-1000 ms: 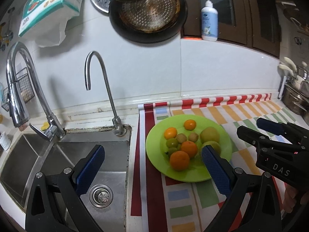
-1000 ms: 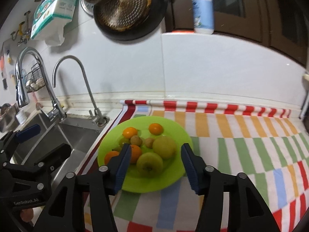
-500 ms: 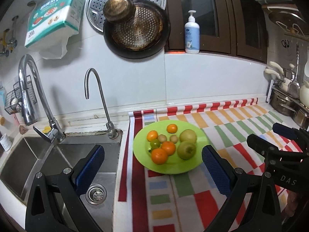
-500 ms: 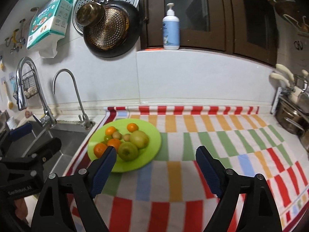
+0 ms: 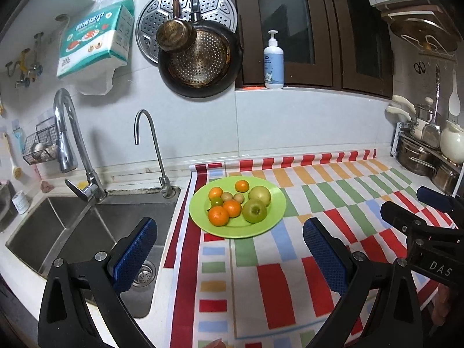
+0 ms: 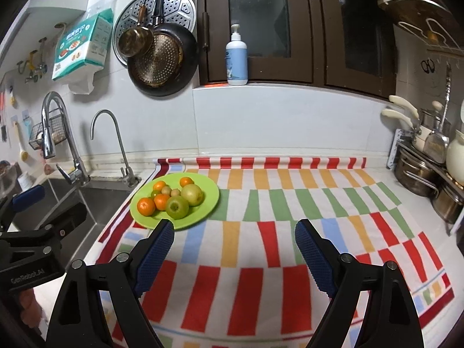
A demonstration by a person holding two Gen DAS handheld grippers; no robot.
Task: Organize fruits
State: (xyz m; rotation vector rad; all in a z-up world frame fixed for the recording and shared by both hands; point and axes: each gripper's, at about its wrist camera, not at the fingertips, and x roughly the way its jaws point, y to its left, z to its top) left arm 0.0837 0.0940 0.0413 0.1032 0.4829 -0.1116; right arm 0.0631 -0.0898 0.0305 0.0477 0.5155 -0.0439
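Note:
A lime-green plate (image 5: 269, 226) (image 6: 208, 203) lies on the striped cloth beside the sink. It carries several oranges (image 5: 218, 215) (image 6: 146, 206), a green apple (image 5: 254, 210) (image 6: 177, 207), a yellow-green apple (image 5: 259, 195) (image 6: 192, 194), two small brown fruits (image 5: 227, 195) and a small green one (image 5: 216, 201). My left gripper (image 5: 229, 258) stands open and empty, well short of the plate. My right gripper (image 6: 233, 253) is open too, holding nothing, with the plate ahead and to its left.
A steel sink (image 5: 87, 232) with two taps (image 5: 148, 150) lies left of the cloth (image 6: 290, 217). Pots and a kettle (image 6: 429, 174) crowd the right end of the counter. Pans (image 5: 200, 58) and a tissue pack hang on the wall; a pump bottle (image 5: 273, 61) stands on the sill.
Both grippers have drawn back from the plate and risen, so the fruit looks smaller and farther. The right gripper's jaws have spread wider, away from the green apple that sat between them.

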